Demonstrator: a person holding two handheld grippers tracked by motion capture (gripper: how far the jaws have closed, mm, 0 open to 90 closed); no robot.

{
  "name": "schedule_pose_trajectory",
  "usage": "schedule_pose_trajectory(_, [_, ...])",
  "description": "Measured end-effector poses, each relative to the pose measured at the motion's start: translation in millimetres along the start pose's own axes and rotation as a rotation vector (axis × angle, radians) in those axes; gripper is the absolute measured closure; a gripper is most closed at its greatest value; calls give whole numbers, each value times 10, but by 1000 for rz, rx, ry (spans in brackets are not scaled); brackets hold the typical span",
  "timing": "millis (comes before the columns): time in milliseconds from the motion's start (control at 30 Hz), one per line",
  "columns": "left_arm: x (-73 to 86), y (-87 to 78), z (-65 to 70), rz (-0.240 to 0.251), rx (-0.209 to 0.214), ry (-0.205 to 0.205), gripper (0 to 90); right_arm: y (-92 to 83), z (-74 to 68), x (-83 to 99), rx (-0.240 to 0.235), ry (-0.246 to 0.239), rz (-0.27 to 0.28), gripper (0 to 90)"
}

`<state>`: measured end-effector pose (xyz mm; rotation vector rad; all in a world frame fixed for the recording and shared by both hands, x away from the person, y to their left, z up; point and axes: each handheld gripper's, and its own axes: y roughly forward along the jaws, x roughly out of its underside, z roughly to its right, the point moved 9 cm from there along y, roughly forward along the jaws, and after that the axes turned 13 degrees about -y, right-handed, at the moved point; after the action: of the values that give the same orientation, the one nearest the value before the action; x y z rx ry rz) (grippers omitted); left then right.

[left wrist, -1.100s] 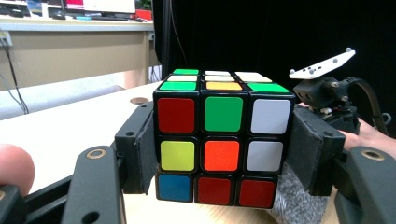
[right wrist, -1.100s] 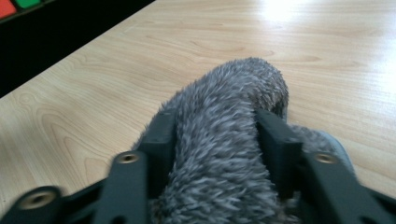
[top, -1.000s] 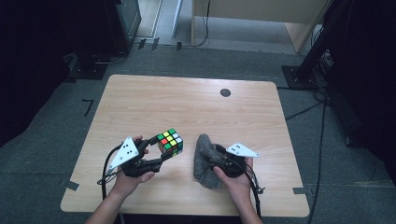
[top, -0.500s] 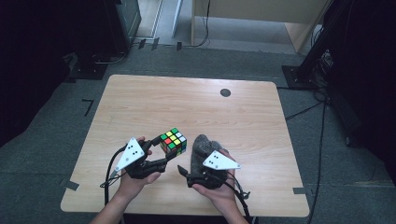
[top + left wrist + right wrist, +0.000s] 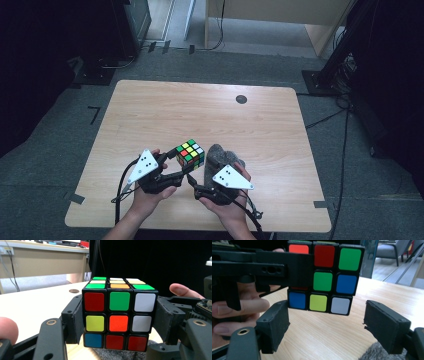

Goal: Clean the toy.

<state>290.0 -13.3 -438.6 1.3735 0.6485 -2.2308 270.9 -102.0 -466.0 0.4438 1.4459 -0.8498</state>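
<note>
A scrambled colour cube (image 5: pixel 190 153) hangs just above the wooden table (image 5: pixel 150 115), near its front edge. My left gripper (image 5: pixel 186 162) is shut on it, one pad on each side face (image 5: pixel 119 322). My right gripper (image 5: pixel 196 182) sits close to the cube's right and points left at it. Its jaws (image 5: pixel 327 327) stand open and have just been closing a little, with nothing between them. The cube (image 5: pixel 324 277) is beyond and above them. A grey fuzzy cloth (image 5: pixel 222 156) lies on the table by the right hand and under the cube (image 5: pixel 117 355).
A small black round mark (image 5: pixel 241 99) sits at the table's far side. The table's front edge runs just under both hands. Cables and dark stands (image 5: pixel 345 60) lie on the floor to the right.
The right hand has moved left, and its gripper now points at the cube from close by. The left gripper still holds the cube in about the same place.
</note>
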Motion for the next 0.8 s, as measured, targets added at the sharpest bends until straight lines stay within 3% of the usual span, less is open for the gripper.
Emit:
schedule_pose_trajectory(100, [18,17,34,-9,28,-33,345,13,-28,-8,9,-16,0,216])
schedule_pose_trajectory(200, [45,39,82,-13,35,-29,345,29,-50,-8,10,-20,0,229])
schedule_pose_trajectory(300, [63,43,105,-15,44,-20,345,31,-42,-6,20,-17,3,300])
schedule_pose_trajectory(533, [72,63,77,-38,60,-64,341,10,-6,14,36,-36,-14,335])
schedule_pose_trajectory(667, [72,67,73,-46,64,-63,334,-2,6,12,32,-56,-25,337])
schedule_pose_trajectory(800, [-10,14,63,-7,73,-70,294,-5,56,49,19,-57,-42,339])
